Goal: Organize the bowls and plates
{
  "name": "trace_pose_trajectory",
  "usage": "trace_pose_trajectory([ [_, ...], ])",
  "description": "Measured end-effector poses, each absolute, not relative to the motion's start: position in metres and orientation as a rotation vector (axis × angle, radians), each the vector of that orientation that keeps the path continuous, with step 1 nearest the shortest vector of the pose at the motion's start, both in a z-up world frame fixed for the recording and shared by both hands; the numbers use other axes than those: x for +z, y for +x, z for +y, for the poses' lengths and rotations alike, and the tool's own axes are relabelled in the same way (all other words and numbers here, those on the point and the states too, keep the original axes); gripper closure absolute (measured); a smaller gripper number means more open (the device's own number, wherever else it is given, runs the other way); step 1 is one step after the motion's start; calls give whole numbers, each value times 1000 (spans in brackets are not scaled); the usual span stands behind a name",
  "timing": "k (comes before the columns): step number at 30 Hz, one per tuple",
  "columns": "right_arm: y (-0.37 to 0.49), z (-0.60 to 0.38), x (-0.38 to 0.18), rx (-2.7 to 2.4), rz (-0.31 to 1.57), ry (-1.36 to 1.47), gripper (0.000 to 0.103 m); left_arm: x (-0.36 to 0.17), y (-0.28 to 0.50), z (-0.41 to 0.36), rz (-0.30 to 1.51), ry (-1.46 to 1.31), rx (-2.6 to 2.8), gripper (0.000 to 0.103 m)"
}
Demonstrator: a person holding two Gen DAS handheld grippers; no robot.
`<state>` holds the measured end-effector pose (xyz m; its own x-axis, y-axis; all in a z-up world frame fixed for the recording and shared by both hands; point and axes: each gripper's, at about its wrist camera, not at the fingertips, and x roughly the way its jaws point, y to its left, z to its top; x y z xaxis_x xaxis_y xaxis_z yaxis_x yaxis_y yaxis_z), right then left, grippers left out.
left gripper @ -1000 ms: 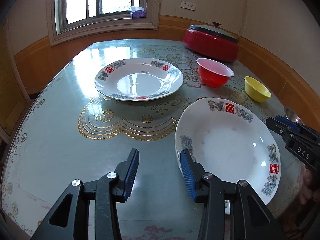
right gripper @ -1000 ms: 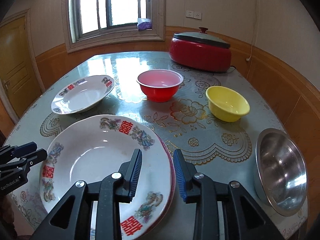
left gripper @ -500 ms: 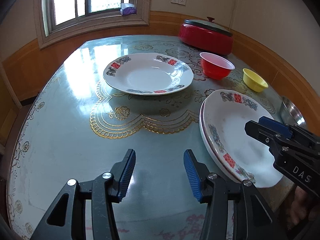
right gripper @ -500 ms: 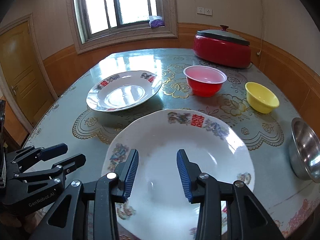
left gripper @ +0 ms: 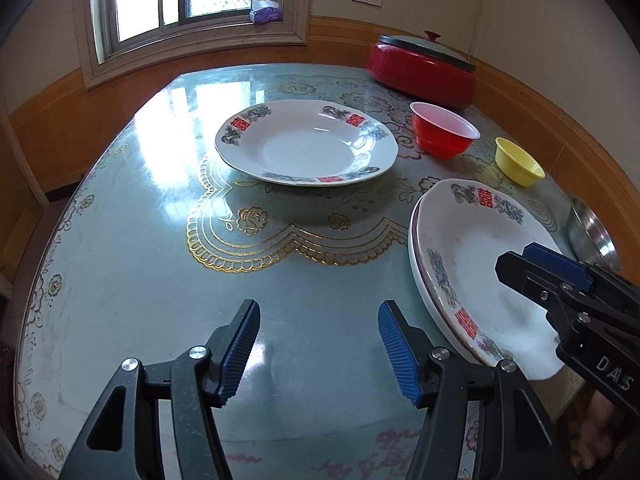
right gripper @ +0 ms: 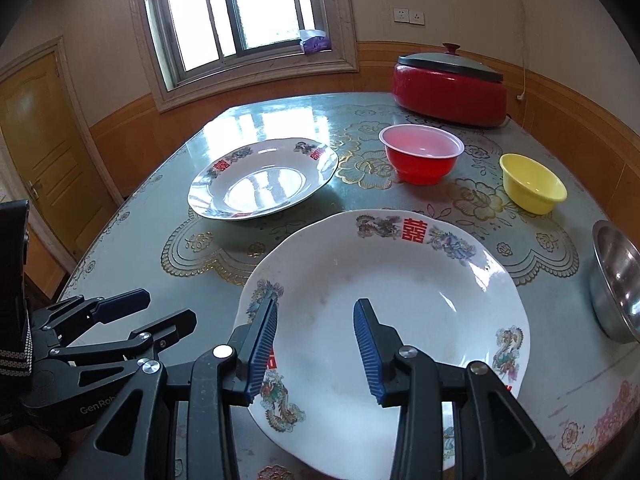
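Note:
A white plate with red characters (left gripper: pixel 472 264) lies at the table's near right on top of another plate, whose rim shows under it. A matching plate (left gripper: pixel 306 144) sits alone further back. My left gripper (left gripper: pixel 316 308) hangs over bare tablecloth left of the stack; its jaws are opening with nothing between them. My right gripper (right gripper: pixel 316 304) hovers open over the near side of the top plate (right gripper: pixel 400 292), holding nothing. It also shows in the left wrist view as the right gripper (left gripper: pixel 532 260). The left gripper (right gripper: pixel 164 308) appears at the left of the right wrist view.
A red bowl (right gripper: pixel 420 152) and a yellow bowl (right gripper: pixel 532 182) stand behind the stack. A steel bowl (right gripper: pixel 616 284) sits at the right table edge. A red lidded pot (right gripper: pixel 448 88) stands at the back right. The far plate (right gripper: pixel 264 178) is back left.
My left gripper has drawn away leftward from the near plate's rim and its jaws have widened. My right gripper has shifted from the plate's right rim to over its middle.

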<state>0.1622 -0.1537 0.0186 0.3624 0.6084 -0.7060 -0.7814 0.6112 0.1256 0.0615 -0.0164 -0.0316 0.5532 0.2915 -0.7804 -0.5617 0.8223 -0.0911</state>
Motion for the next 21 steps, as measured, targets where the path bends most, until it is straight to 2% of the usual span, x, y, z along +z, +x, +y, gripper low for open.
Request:
trace_pose_trajectory([
  [9, 183, -140, 21, 964, 831, -238, 63, -24, 57, -18, 818, -370, 584, 36],
  [21, 194, -106, 23, 905, 888, -155, 63, -19, 51, 21, 820, -339, 502, 36],
])
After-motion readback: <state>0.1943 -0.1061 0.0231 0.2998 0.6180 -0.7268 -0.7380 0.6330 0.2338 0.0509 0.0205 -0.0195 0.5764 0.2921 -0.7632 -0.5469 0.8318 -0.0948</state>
